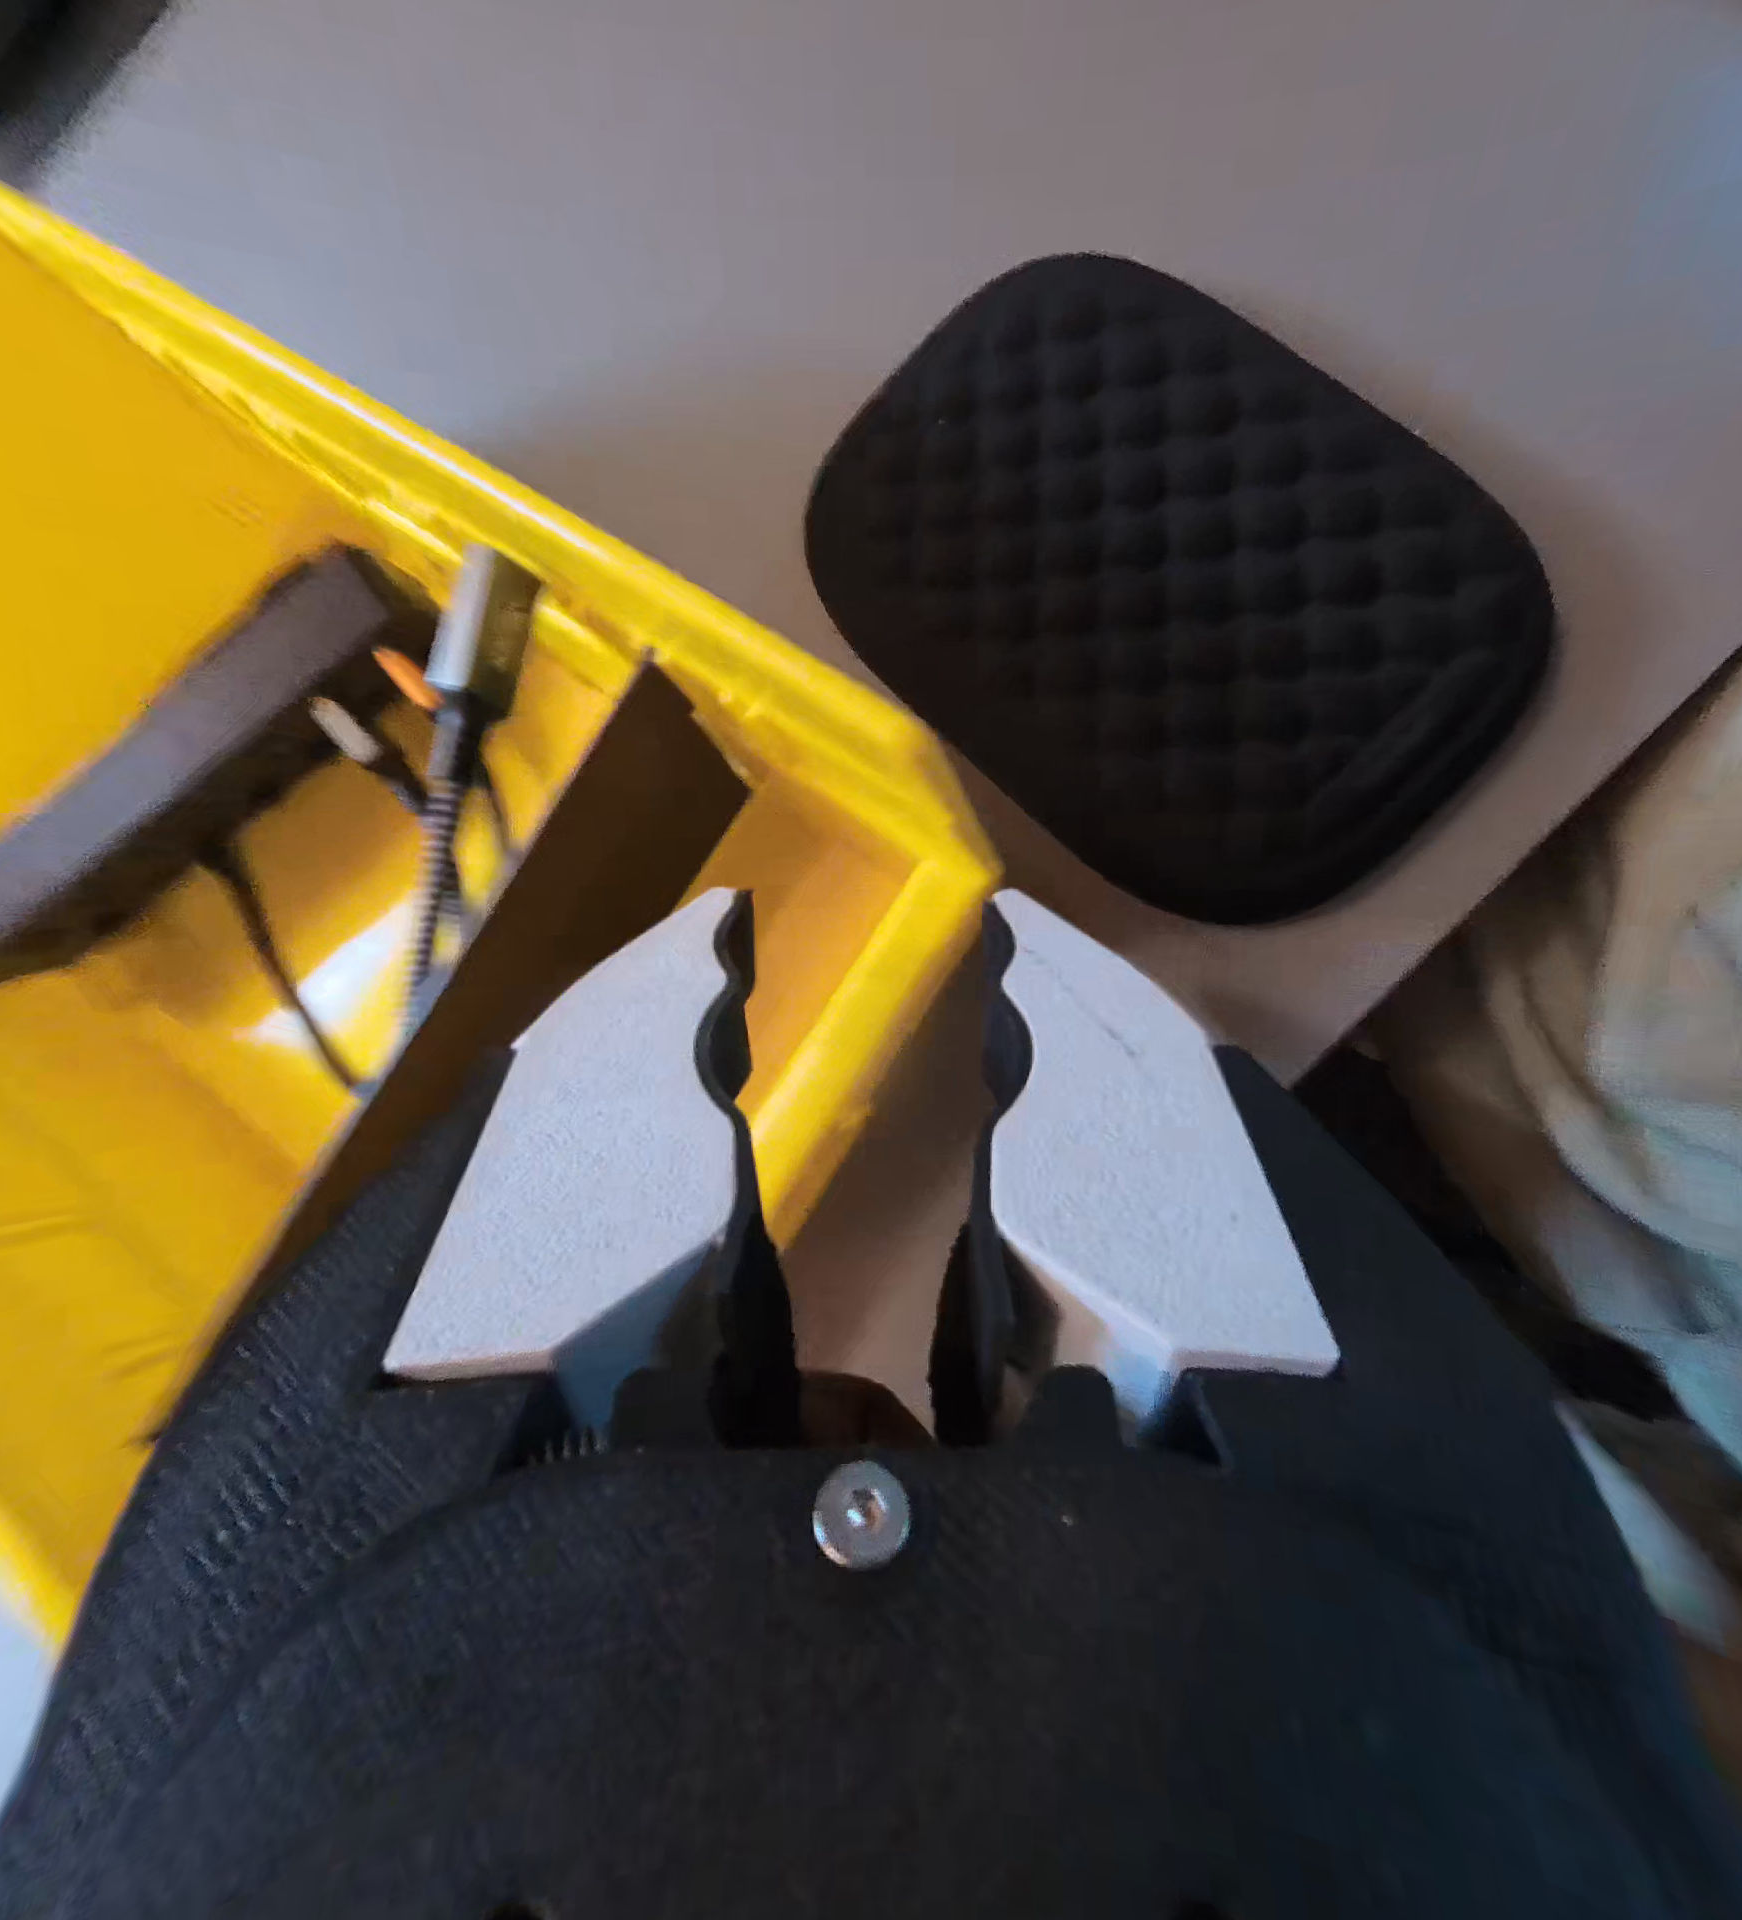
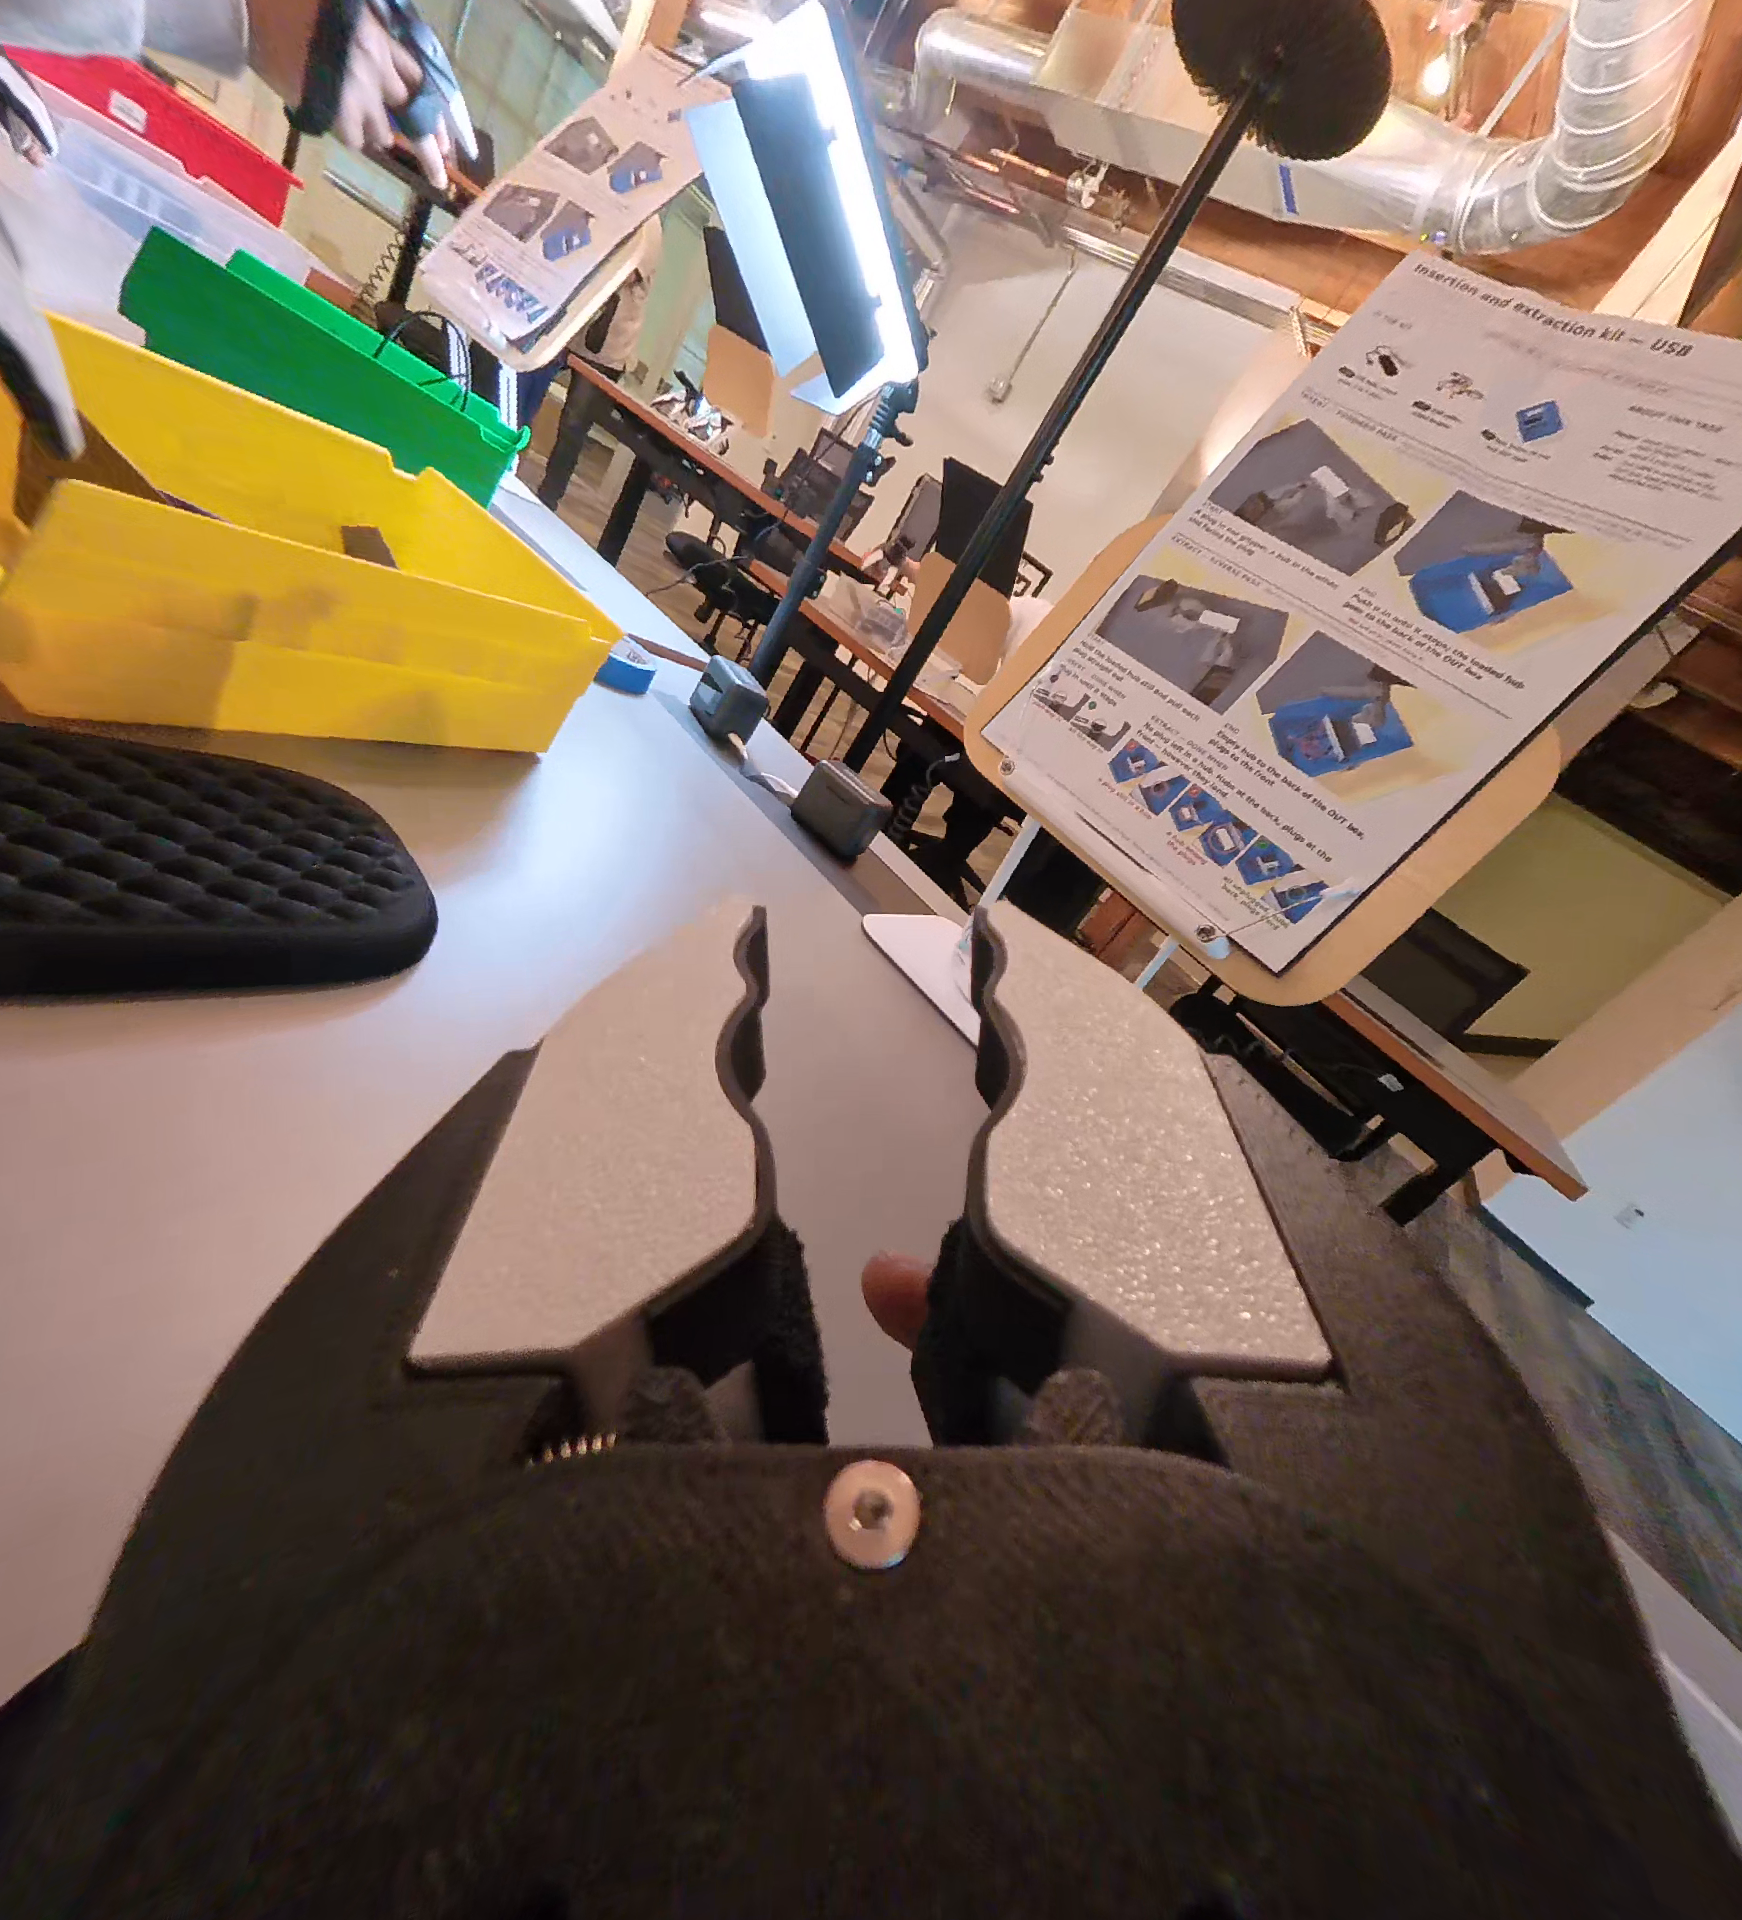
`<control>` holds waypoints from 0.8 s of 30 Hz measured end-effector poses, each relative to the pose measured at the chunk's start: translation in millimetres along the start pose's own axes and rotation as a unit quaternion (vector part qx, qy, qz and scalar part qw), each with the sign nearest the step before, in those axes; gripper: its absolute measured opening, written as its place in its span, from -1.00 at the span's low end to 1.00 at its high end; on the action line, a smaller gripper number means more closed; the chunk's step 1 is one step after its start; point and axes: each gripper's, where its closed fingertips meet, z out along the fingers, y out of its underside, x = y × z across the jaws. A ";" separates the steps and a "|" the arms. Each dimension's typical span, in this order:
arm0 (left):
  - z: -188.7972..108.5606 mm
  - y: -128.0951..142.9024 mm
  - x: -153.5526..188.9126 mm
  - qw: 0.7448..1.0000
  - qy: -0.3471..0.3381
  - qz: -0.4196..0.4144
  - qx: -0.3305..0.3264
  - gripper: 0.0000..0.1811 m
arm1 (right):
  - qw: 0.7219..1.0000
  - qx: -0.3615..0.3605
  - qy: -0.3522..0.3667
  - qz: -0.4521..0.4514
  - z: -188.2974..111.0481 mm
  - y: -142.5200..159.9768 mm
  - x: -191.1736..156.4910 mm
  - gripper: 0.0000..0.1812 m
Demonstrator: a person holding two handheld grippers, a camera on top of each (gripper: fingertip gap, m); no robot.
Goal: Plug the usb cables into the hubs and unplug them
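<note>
Evidently nothing is yet gripped: the left gripper [image 1: 862, 914], jaws apart and empty, is held over the yellow bin's [image 1: 877, 790] near corner, the hub [image 1: 150, 769] and cables [image 1: 451, 748] lying inside by its far wall, so a reach in is judged next, while the right gripper [image 2: 867, 935], likewise apart and empty, is held over the desk [image 2: 171, 1143] near its right edge.

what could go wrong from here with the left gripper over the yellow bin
1. The left gripper hangs open right over the yellow bin's corner, so going down it may catch the rim or the brown divider.
2. The hub sits past the divider with cables tangled beside it; a grab could take a cable instead.
3. The left view is blurred, which hints at fast motion and a poorly aimed reach.
</note>
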 end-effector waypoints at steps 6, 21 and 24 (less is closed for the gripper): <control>-30.6 -64.7 -82.5 0.950 -0.159 0.261 0.069 -0.52 | 1.000 0.007 -0.019 -0.003 1.8 -4.1 -7.2 -0.59; 111.3 17.4 -188.6 0.903 0.049 0.371 -0.212 -0.43 | 0.999 0.000 -0.039 -0.016 1.0 3.0 -12.3 -0.60; 118.5 23.7 -198.1 0.893 0.015 0.376 -0.247 -0.72 | 0.999 -0.005 -0.045 -0.024 1.0 4.4 -15.1 -0.60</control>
